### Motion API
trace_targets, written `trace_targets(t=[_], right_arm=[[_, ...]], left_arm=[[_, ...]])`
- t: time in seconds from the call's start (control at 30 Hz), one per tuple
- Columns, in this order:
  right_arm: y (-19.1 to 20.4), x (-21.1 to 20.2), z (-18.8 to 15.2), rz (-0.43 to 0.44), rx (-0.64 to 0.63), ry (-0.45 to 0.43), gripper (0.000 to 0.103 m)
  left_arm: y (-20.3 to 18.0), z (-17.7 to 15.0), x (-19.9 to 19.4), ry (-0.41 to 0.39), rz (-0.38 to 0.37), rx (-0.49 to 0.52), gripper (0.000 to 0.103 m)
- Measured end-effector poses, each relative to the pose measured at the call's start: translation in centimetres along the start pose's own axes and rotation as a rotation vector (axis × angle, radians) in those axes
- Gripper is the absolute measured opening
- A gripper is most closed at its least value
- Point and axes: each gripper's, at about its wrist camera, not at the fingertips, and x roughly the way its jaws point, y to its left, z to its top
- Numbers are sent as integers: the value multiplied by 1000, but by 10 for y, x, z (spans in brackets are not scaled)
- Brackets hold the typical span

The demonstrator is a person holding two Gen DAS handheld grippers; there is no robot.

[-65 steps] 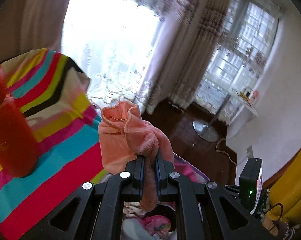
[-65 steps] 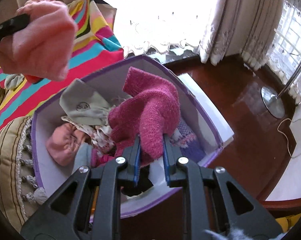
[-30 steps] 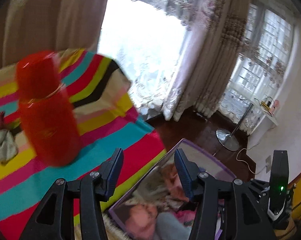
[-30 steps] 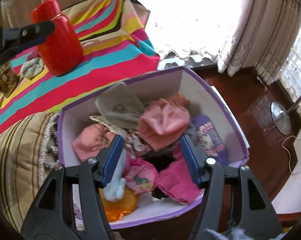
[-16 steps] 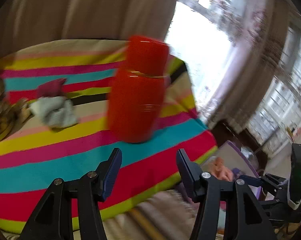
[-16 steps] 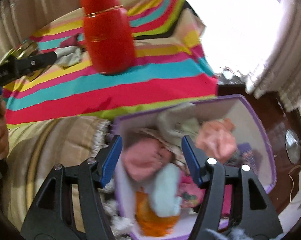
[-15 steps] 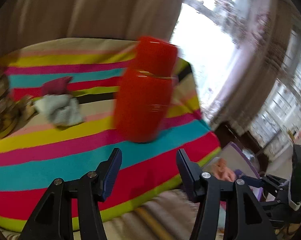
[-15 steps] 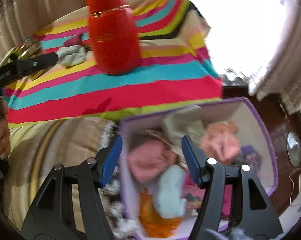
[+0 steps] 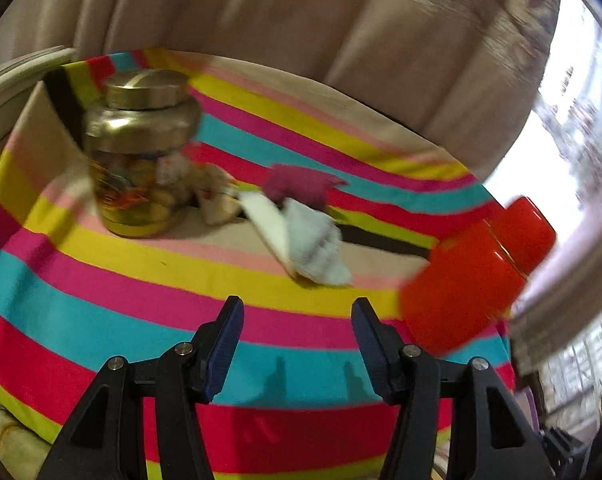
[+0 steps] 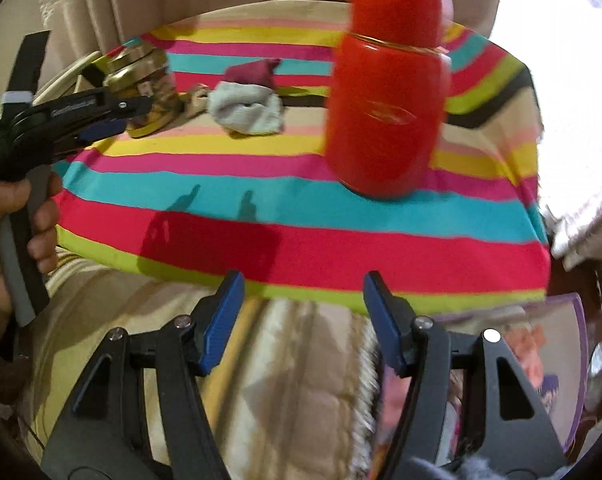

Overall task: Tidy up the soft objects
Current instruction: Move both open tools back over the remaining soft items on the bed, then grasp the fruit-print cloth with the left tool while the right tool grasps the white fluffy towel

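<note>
In the left wrist view, the left gripper is seen spread and empty over the striped multicoloured cloth; beyond it a pale grey knitted sock lies slanted, touching a maroon knitted piece, right of a brass-lidded glass jar. In the right wrist view, the right gripper is seen spread and empty at the cloth's near edge; only here a purple-rimmed box of soft items is shown, below a red plastic bottle.
</note>
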Motion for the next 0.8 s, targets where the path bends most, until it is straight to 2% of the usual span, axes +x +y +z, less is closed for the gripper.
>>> trace_targets(t=[0.17,0.37,0.53,0.8], right_arm=[[19,18,23,21,-36,-12,65],[34,37,45,38,-51,-16,65],[38,45,59,42,-51,-20,66],[39,51,77,46,-60,-31,66]], left_arm=[[27,22,25,-42,58,-110,56],[36,44,69,-74,117,-192,52],[36,58,109,-127,226,-234,51],[46,73,169,-42,319,-301,50]])
